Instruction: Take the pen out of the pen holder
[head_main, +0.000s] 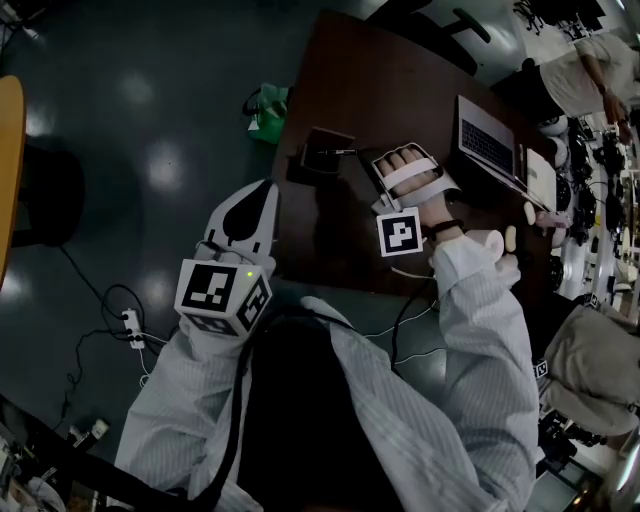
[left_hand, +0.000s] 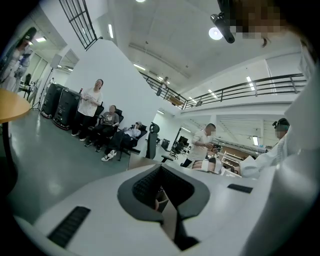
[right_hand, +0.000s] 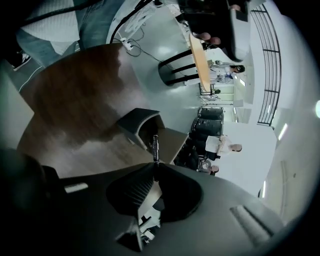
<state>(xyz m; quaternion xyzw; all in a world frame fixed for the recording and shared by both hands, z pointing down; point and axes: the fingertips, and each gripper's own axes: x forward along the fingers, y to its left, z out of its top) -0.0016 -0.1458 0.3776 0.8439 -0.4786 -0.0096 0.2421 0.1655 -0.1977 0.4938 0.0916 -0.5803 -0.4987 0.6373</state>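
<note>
Idle at nine o'clock in the head view, our left gripper (head_main: 262, 195) hangs beside the table (head_main: 330, 245), jaws together on nothing. The pen holder (head_main: 318, 155) sits on the dark tabletop at ten o'clock from our right gripper (right_hand: 154, 170), whose jaws are clamped on the pen (right_hand: 155, 147). The pen points from the pads toward the holder at twelve o'clock in the right gripper view. We judge the draw goes best straight back along the pen's own line, grip firm, without nudging the holder. We cannot tell whether the pen's far end has cleared the holder, whose inside is too dark to read. At two o'clock, a laptop (head_main: 487, 135) sits near the table's far edge.
</note>
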